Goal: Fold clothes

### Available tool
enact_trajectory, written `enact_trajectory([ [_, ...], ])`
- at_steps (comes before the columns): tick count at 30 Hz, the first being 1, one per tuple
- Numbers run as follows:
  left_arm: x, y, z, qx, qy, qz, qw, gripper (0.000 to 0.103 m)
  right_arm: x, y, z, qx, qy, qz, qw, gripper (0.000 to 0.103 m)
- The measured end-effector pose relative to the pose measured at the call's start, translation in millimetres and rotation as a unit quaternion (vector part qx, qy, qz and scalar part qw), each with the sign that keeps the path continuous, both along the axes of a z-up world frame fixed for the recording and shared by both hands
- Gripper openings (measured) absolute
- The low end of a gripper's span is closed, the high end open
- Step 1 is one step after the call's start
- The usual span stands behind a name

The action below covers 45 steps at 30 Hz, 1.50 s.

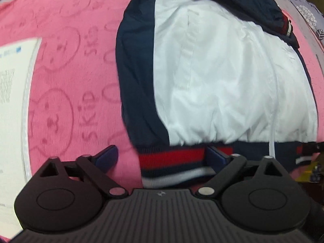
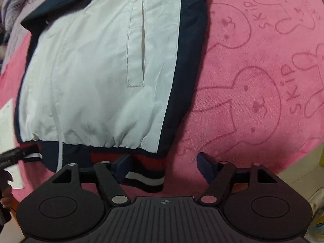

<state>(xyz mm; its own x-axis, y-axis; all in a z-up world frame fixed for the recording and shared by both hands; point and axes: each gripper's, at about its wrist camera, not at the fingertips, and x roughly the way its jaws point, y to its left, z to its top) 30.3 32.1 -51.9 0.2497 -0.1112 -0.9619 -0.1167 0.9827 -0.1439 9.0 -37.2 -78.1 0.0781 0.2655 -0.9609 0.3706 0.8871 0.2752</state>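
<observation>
On the pink blanket [image 1: 81,101], jacket [image 1: 222,81] lengthwise, striped hem [image 1: 172,158] nearest, left tongs [image 1: 162,156] and right tongs [image 2: 164,164] released.

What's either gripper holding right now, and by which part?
Nothing is held. The left gripper and right gripper both stand open astride the jacket at its striped hem band, pads not pressing.

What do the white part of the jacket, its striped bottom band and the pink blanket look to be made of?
White panel: thin, smooth woven fabric, probably nylon or polyester; fine crinkles, slight sheen. Striped band: ribbed knit, likely stretchy; visible ridges. Pink blanket: soft plush fleece; fuzzy nap with pressed-in rabbit outlines.
</observation>
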Motion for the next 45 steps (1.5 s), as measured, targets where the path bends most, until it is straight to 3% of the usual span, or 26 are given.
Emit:
enact_trajectory([
  [1,0,-1,5,-0.008,-0.008,-0.004,0.9999,0.056,1,0,6,0.010,-0.003,0.000,1.000,0.008],
  [4,7,2,24,-0.030,-0.015,0.001,0.9994,0.017,5,-5,30,0.029,-0.016,-0.028,0.999,0.008],
  [8,37,13,61,-0.085,-0.059,-0.008,0.9946,0.016,27,-37,60,0.070,-0.055,-0.082,0.993,0.008],
  [11,78,19,85,-0.102,-0.111,-0.020,0.9884,0.017,55,-66,81,0.094,-0.086,-0.115,0.985,0.008],
  [14,134,29,94,-0.088,-0.147,-0.017,0.9851,0.022,105,-98,87,0.083,-0.132,-0.137,0.978,0.012],
  [15,152,31,93,-0.078,-0.151,-0.016,0.9854,0.024,120,-103,89,0.059,-0.147,-0.126,0.979,0.015],
  [17,182,26,82,-0.041,-0.145,-0.036,0.9880,0.028,147,-103,93,-0.020,-0.175,-0.077,0.981,0.037],
  [19,200,17,66,-0.007,-0.124,-0.074,0.9895,0.029,164,-97,93,-0.104,-0.182,-0.005,0.978,0.050],
  [22,207,7,43,0.028,-0.091,-0.122,0.9879,0.030,170,-86,86,-0.161,-0.178,0.100,0.966,0.053],
  [24,210,13,44,0.012,-0.082,-0.121,0.9892,0.031,168,-73,77,-0.184,-0.173,0.164,0.953,0.055],
  [26,213,24,48,-0.019,-0.076,-0.111,0.9907,0.045,171,-58,65,-0.189,-0.170,0.205,0.945,0.055],
  [30,219,58,70,-0.080,-0.077,-0.072,0.9911,0.066,196,-38,34,-0.149,-0.182,0.221,0.946,0.055],
  [31,219,65,76,-0.073,-0.084,-0.066,0.9916,0.085,204,-35,25,-0.136,-0.181,0.219,0.949,0.055],
  [32,218,71,83,-0.063,-0.091,-0.060,0.9920,0.092,211,-33,15,-0.122,-0.172,0.211,0.954,0.055],
  [36,212,81,98,-0.038,-0.106,-0.094,0.9892,0.092,220,-29,-8,-0.098,-0.138,0.178,0.969,0.053],
  [37,210,74,93,-0.033,-0.109,-0.119,0.9864,0.093,219,-30,-8,-0.099,-0.136,0.171,0.971,0.046],
  [38,208,67,88,-0.029,-0.112,-0.144,0.9829,0.093,217,-31,-5,-0.103,-0.136,0.164,0.972,0.028],
  [40,203,45,76,-0.005,-0.127,-0.202,0.9711,0.093,213,-35,2,-0.107,-0.139,0.148,0.973,0.017],
  [42,197,17,63,0.032,-0.150,-0.264,0.9522,0.093,206,-42,12,-0.106,-0.146,0.127,0.975,0.014],
  [45,188,-23,45,0.105,-0.199,-0.332,0.9161,0.093,193,-49,28,-0.117,-0.157,0.111,0.974,0.013],
])
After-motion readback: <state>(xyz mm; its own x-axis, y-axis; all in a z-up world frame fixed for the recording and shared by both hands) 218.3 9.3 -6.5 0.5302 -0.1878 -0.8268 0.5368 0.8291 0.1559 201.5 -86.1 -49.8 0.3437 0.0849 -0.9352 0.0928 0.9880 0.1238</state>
